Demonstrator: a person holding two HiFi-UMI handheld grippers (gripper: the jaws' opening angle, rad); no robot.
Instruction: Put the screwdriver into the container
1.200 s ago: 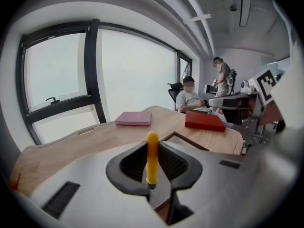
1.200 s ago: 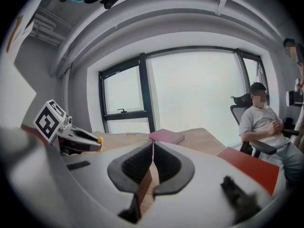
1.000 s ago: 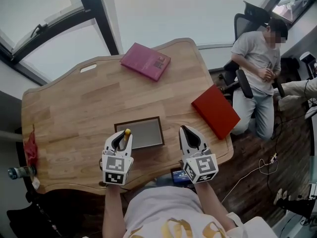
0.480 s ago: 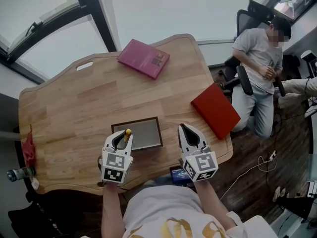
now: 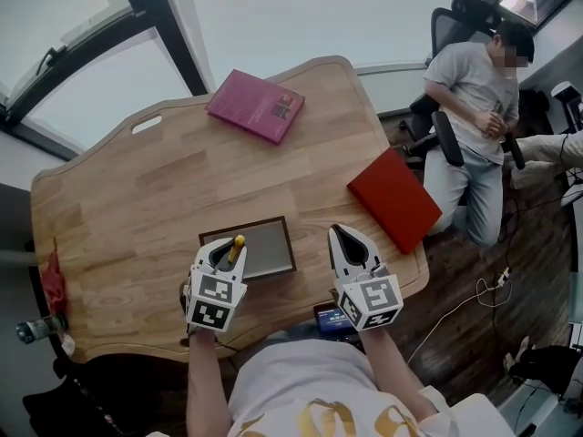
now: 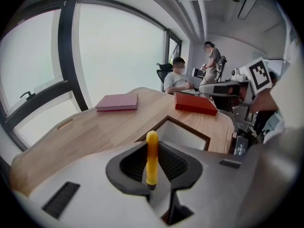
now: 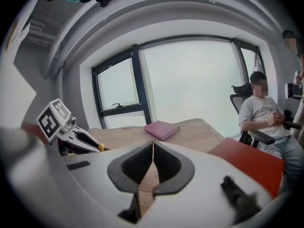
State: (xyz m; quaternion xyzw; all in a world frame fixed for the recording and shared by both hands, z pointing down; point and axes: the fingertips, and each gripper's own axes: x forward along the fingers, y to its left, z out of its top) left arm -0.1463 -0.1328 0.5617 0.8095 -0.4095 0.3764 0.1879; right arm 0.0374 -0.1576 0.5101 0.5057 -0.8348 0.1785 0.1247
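Head view: both forearms are coming in from the 6 o'clock edge. The left forearm (image 5: pixel 205 381) is carrying the left gripper (image 5: pixel 223 247) at about 7 o'clock, with its jaws pointing toward 12 and tipping downward. Its pads are clamping a yellow-handled screwdriver (image 6: pixel 151 156), whose handle is standing up between them. The right forearm (image 5: pixel 390 364) is carrying the right gripper (image 5: pixel 340 232) at about 5 o'clock, pointing toward 11. I am reading its jaws as pressing together at the tips, with nothing between them. The two grippers are sitting side by side, apart.
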